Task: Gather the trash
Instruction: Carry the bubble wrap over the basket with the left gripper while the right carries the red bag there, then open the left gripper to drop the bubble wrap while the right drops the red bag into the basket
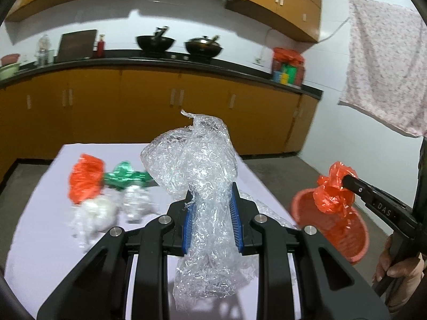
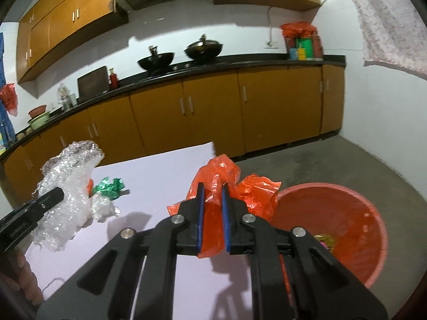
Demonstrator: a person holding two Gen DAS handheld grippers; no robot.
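A: What has the left gripper (image 1: 211, 194) got?
B: It is clamped on a crumpled clear plastic wrap (image 1: 197, 160), held up above the bench (image 1: 40, 240).
A: And the right gripper (image 2: 212, 186)?
B: Closed on an orange plastic bag (image 2: 229, 184), which hangs over the near rim of the orange bin (image 2: 355, 264) on the floor beside the bench.
A: Anything left on the bench?
B: Another orange bag (image 1: 85, 180), a green foil wrapper (image 1: 124, 177) and white crumpled plastic (image 1: 96, 213), lying close together.

Crumpled clear film (image 1: 202, 176) held upright; orange bag (image 2: 213, 210) beside bin (image 2: 373, 213)
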